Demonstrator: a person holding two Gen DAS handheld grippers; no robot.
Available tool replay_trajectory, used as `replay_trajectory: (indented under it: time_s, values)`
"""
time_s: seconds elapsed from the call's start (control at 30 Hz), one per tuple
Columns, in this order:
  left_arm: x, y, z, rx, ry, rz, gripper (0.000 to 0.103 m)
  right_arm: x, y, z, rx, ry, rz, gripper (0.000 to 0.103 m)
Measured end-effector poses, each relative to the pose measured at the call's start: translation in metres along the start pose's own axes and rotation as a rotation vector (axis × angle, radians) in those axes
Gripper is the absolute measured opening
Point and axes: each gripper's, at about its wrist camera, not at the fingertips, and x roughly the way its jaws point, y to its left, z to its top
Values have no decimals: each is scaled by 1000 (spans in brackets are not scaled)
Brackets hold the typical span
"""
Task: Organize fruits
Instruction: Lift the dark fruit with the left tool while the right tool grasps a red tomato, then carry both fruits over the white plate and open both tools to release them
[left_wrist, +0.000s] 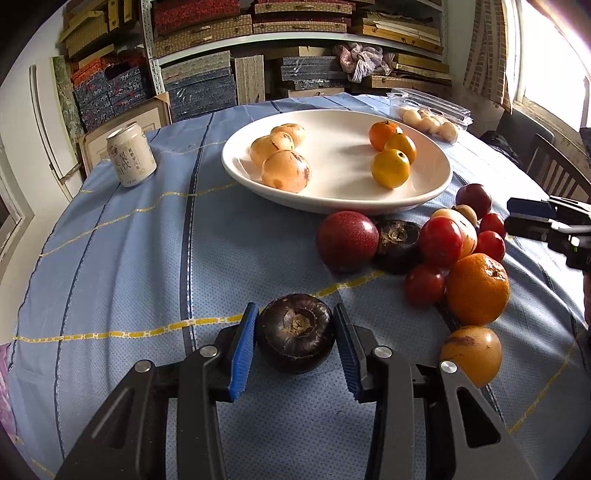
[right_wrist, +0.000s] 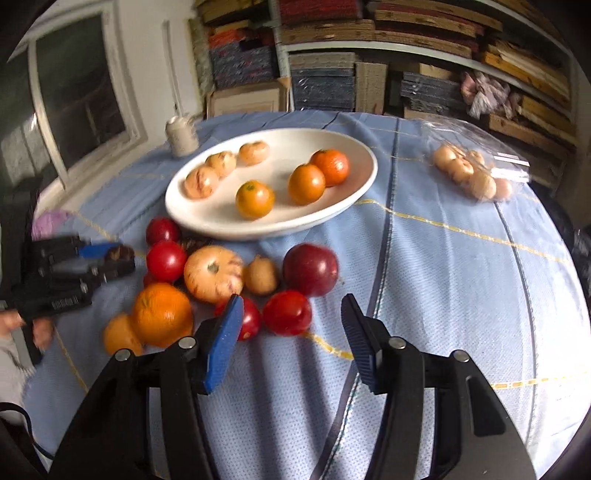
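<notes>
Left gripper (left_wrist: 295, 341): jaws clenched on the dark round fruit (left_wrist: 295, 332), one blue pad on each flank, stem scar up, underside seemingly on the blue cloth (left_wrist: 129, 277) of the bench. Keep the squeeze only firm enough to hold. Lift straight up before swinging, so as not to drag the cloth. Carry ahead of the jaws, clear the near rim of the white plate (left_wrist: 369, 208) with room, and set down in the bare middle, between the pale peach fruits (left_wrist: 286, 170) ahead-left and the yellow-orange fruits (left_wrist: 390, 168) ahead-right, probably as a group of its own. Release only once settled, to prevent rolling. Right gripper (right_wrist: 291, 299): jaws released, pads pressing nothing, a red tomato (right_wrist: 287, 312) just ahead. Hold clear of the left gripper's path.
</notes>
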Motion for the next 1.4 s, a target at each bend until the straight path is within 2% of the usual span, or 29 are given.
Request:
replay_trajectory:
  time_s: [0.07,0.27,0.6,0.8,0.9,1.0,1.17,1.27,1.4]
  values:
    - [2,1,0,-3,9,-4,42,1,-4,0,20,1,-3,52]
    - [4,1,0,-6,17,-6,42,16,5,-4,-19,59,-4,36]
    - [4,1,0,-3,18,-4,42,26,5,-4,5,100,32,31]
    - [4,5,0,-37,20,-39,41,26,5,-5,10,97,42,30]
    - [2,7,1,-53,2,-46,41,23,5,-5,10,85,49,30]
    - [-8,4,3,-40,-55,-6,41,12,5,-2,11,48,66,30]
    - [-13,5,7,-49,-85,25,41,-10,-2,7,44,-32,71,30]
    - [-21,11,21,-87,-122,46,41,-15,-8,13,71,-56,67,30]
    - [-34,6,60,-81,-152,28,41,-25,-10,42,78,-105,47,30]
